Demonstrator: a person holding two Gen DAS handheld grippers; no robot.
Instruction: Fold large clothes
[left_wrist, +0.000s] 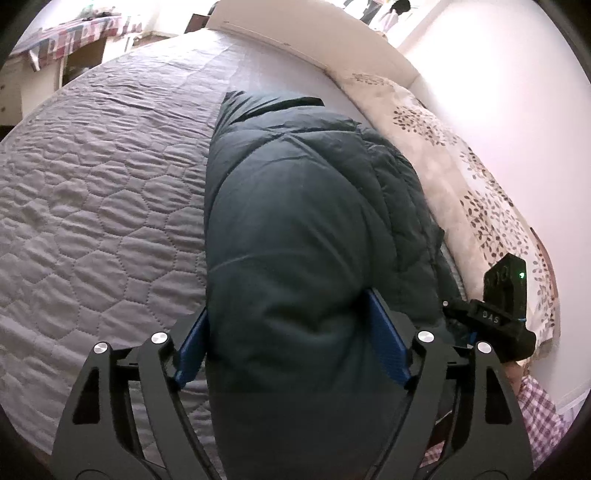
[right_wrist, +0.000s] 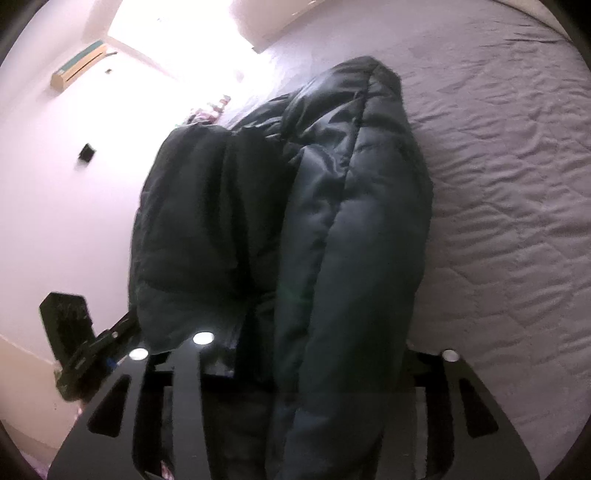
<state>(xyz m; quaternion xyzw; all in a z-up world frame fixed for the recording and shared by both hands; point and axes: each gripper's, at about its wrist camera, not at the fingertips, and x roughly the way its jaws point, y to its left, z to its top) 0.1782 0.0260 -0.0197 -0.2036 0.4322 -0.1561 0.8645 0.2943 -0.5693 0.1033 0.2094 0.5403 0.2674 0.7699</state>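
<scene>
On the bed (left_wrist: 92, 192), over a gray quilt with round stitch shapes, lies a big, dark, puffy coat (left_wrist: 295, 221). The left gripper (left_wrist: 291, 343) has its two blue fingers (left_wrist: 388, 339) on each side of a thick bunch of the coat, and they look clamped on it. From the right wrist view, the coat (right_wrist: 332, 221) hangs in fat folds in front of the camera and hides the fingers of the right gripper (right_wrist: 295, 369), so I cannot tell if it is apart or together. The other gripper shows as a black block at the edge of each view. Beside the coat, near the wall, sits a cream blanket (left_wrist: 443, 155) with dark leaves on it. High on the wall is an air cooler (right_wrist: 81, 70).
</scene>
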